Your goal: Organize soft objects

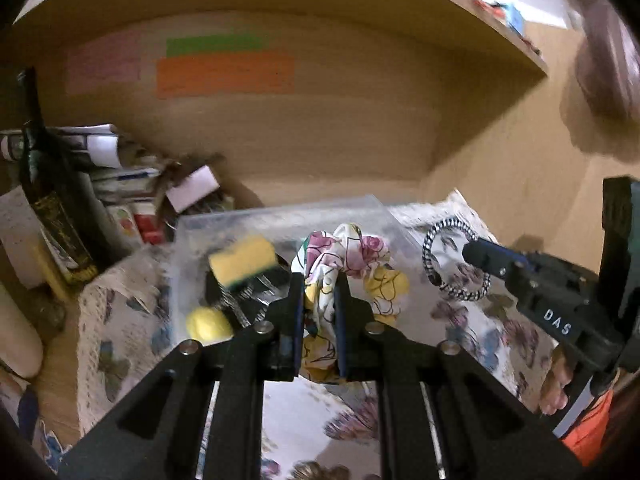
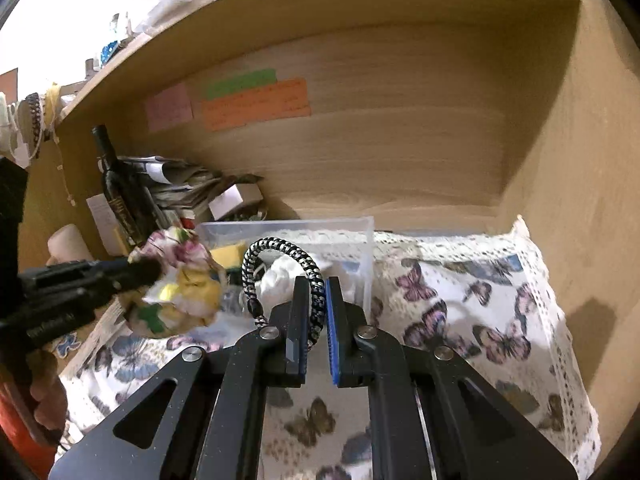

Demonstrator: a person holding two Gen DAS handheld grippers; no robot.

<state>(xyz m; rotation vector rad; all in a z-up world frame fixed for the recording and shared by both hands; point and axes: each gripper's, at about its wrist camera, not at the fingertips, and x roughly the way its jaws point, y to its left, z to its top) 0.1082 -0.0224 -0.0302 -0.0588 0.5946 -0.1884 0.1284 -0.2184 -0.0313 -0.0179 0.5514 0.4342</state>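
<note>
My left gripper (image 1: 318, 284) is shut on a floral cloth (image 1: 348, 256) with pink and yellow flowers, held above the near edge of a clear plastic box (image 1: 280, 216). The cloth also shows in the right wrist view (image 2: 180, 280). In the box lie a yellow-green sponge (image 1: 244, 260) and a yellow ball (image 1: 208, 322). My right gripper (image 2: 318, 284) is shut on a black-and-white braided cord ring (image 2: 280, 248), held up just in front of the box (image 2: 352, 232). The ring also shows in the left wrist view (image 1: 434, 240).
A butterfly-print cloth (image 2: 460, 320) covers the wooden shelf floor. A dark glass bottle (image 1: 52, 184) and a pile of papers and small boxes (image 1: 132, 176) stand at the left. Coloured notes (image 1: 224, 72) stick to the back wall. The shelf's right wall (image 2: 580, 160) is close.
</note>
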